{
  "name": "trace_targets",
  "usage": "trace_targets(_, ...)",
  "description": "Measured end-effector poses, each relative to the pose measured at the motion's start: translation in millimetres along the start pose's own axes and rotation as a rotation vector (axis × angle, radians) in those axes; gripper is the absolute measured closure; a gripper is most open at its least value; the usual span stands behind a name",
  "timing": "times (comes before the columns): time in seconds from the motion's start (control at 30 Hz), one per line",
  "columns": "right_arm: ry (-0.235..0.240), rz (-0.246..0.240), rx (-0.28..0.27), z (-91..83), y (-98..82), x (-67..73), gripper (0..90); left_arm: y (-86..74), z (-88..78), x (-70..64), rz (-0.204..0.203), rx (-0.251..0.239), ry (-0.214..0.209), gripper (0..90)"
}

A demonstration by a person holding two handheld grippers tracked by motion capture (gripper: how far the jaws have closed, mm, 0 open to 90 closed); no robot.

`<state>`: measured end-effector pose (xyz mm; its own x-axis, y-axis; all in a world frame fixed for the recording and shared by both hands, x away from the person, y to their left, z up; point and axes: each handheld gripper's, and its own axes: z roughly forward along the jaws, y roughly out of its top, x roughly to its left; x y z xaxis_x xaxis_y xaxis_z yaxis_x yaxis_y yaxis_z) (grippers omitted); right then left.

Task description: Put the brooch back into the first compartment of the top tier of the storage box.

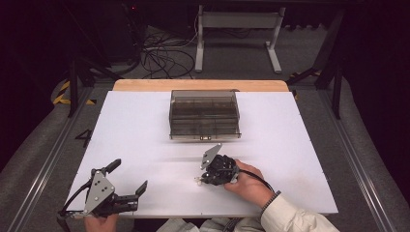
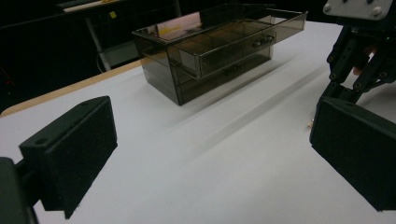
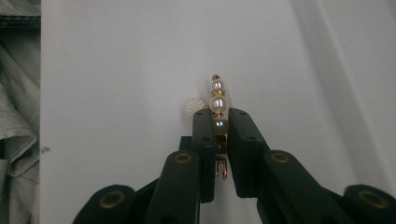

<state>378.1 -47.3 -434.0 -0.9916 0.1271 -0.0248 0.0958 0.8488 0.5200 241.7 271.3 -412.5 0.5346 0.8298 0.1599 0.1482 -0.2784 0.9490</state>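
Smoked drawer box, table's far centre

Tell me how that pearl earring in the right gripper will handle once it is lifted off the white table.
The pearl earring is tiny and thin, so probably very light. Its round, glossy beads sit between the right gripper's flat jaws, so it may slip or swivel. The small textured ball beside the strand looks separately hung and will likely dangle; the fine gold wire seems easy to bend.

Pearl pin partly hidden between the pads of the right tool; only a tiny speck from above, too small to tell. Little round bead half tucked behind one pad, maybe part of the pin. Left tool cut off at the bottom edge. Inside of the smoky drawer box too dim to make out.
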Motion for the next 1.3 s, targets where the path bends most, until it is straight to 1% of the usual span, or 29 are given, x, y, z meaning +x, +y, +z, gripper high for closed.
trace_targets(0.07,-0.005,0.009,-0.009,-2.4,-0.1,0.3,82.0,0.0,0.1,0.0,0.0,0.0,-0.001,1.4)
trace_targets(0.13,0.001,0.005,-0.02,-4.9,-0.4,-0.3,82.0,0.0,0.2,-0.2,0.001,-0.001,0.0,1.4)
trace_targets(0.2,-0.002,0.015,-0.028,-8.1,-0.4,0.0,82.0,0.1,0.0,-0.1,0.002,0.0,0.0,1.4)
trace_targets(0.37,0.005,0.027,-0.07,-16.5,-1.1,-0.1,82.0,0.1,0.0,-0.2,0.003,0.001,0.001,1.4)
trace_targets(0.4,0.006,0.035,-0.087,-20.0,-1.1,0.1,82.0,0.1,0.0,-0.3,0.002,0.001,0.0,1.4)
trace_targets(0.43,0.006,0.035,-0.087,-20.0,-1.1,0.1,82.0,0.1,0.0,-0.2,0.004,0.001,0.001,1.4)
trace_targets(0.57,0.006,0.041,-0.115,-27.2,-1.1,-0.5,82.0,0.1,0.0,-0.1,0.003,0.001,0.001,1.4)
trace_targets(0.6,0.003,0.051,-0.13,-31.2,-0.2,-0.4,82.0,0.1,0.2,-0.1,0.003,0.0,0.002,1.4)
trace_targets(0.63,0.003,0.051,-0.13,-31.2,-0.2,-0.4,82.0,0.1,0.2,-0.2,0.003,0.0,0.001,1.4)
trace_targets(0.67,0.002,0.053,-0.147,-36.1,1.2,-0.6,82.0,0.1,0.3,-0.4,0.002,-0.001,0.002,1.4)
trace_targets(0.73,0.001,0.049,-0.156,-38.8,1.8,-1.1,82.0,0.1,0.1,-0.7,0.003,-0.001,0.002,1.4)
trace_targets(0.83,-0.007,0.058,-0.177,-45.9,4.2,-1.2,82.0,0.0,-0.4,-0.3,0.001,0.0,0.001,1.4)
trace_targets(0.87,-0.016,0.054,-0.194,-50.7,5.5,-1.7,82.0,0.1,-0.6,0.1,0.005,0.0,0.002,1.4)
trace_targets(0.9,-0.016,0.054,-0.194,-50.7,5.5,-1.7,82.0,0.0,-0.6,-0.1,0.003,0.0,0.001,1.4)
trace_targets(0.97,-0.025,0.059,-0.21,-55.2,6.4,-2.1,82.0,0.0,-0.5,-0.3,0.004,-0.001,0.001,1.4)
trace_targets(1.0,-0.029,0.065,-0.227,-58.6,6.8,-3.0,82.0,0.1,-0.6,-0.1,0.009,0.0,0.003,1.4)
trace_targets(1.03,-0.029,0.065,-0.227,-58.6,6.8,-3.0,82.0,0.1,-0.4,-0.5,0.003,-0.002,0.002,1.4)
trace_targets(1.07,-0.03,0.074,-0.234,-60.1,7.2,-3.0,82.0,0.1,-0.6,-0.3,0.007,-0.001,0.003,1.4)
trace_targets(1.3,-0.062,0.072,-0.267,-70.7,11.1,-4.3,82.0,0.1,-0.3,-0.5,0.005,-0.001,0.002,1.4)
